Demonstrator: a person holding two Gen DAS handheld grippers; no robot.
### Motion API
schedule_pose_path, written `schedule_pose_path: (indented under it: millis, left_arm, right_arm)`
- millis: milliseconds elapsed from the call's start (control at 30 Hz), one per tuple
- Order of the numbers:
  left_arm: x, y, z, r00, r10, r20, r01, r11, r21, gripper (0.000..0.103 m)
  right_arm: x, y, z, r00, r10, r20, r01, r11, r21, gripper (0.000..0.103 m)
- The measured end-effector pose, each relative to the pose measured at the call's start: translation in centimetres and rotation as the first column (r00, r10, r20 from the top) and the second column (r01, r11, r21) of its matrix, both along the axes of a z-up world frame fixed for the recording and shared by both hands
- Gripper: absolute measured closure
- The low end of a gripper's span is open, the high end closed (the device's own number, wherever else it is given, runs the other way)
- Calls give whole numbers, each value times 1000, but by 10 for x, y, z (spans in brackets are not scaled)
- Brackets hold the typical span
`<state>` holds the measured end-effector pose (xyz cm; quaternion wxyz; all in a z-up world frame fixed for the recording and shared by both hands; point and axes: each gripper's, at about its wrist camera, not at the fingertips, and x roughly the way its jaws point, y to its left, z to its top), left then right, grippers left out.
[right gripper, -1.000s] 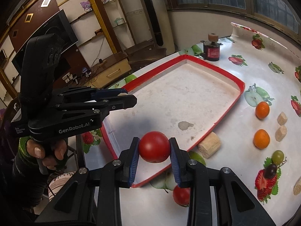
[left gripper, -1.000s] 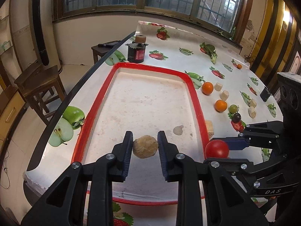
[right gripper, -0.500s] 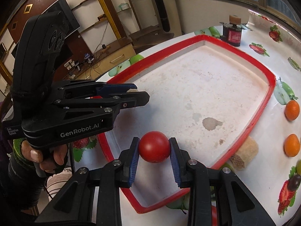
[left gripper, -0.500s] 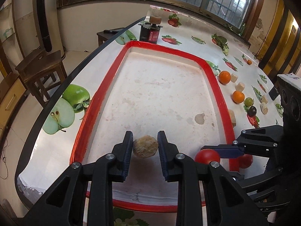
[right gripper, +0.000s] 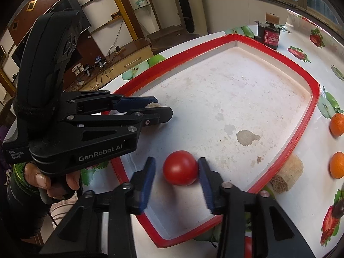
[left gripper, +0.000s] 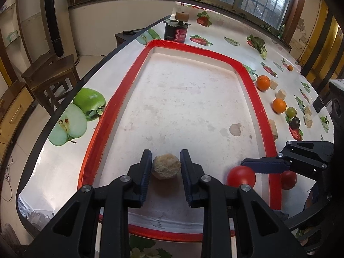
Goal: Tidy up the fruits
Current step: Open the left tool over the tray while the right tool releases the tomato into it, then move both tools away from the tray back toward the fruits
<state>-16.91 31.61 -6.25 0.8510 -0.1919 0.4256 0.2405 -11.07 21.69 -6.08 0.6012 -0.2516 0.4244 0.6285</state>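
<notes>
Right gripper (right gripper: 176,172): jaws have just been opening, the tomato (right gripper: 180,167) resting between them on the tray (right gripper: 296,137) floor, touching only the right pad. Left gripper (left gripper: 165,167) pinches a beige lump (left gripper: 166,166) above the tray's near end.

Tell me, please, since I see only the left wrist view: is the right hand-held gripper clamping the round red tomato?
Observer: No. The right wrist view shows that the right hand-held gripper has just been opening. The round red tomato lies between its jaws, with a clear gap on one side.
Operator: Is the tomato down in the red-rimmed white tray?
Observer: Yes, it rests on the tray floor near a corner.
Operator: Who holds my left hand-held gripper?
Observer: A bare hand with a green cuff grips its handle.
</notes>
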Motion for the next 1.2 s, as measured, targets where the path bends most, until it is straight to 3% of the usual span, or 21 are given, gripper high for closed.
schedule_pose_path:
  millis: [167,233,267,700,1200]
  left_arm:
    - [-2,-4,7,1000,1,7,-1,1000,3,77]
    - [-2,-5,10,1000,6,8,-6,1000,6,53]
    - [-3,-6,12,1000,12,12,-12,1000,13,49]
    - [3,-19,27,1000,5,18,-5,999,38,48]
    - [17,-46,42,999,-43,30,41,997,62,48]
  right_arm:
    - [-3,-9,10,1000,7,8,-7,1000,22,47]
    - [-3,-14,14,1000,4,11,-4,1000,28,47]
    - [-2,-16,15,1000,0,12,0,1000,30,47]
    - [18,-62,36,997,-72,12,71,995,74,47]
    - [66,-128,38,973,-232,-12,232,969,82,47]
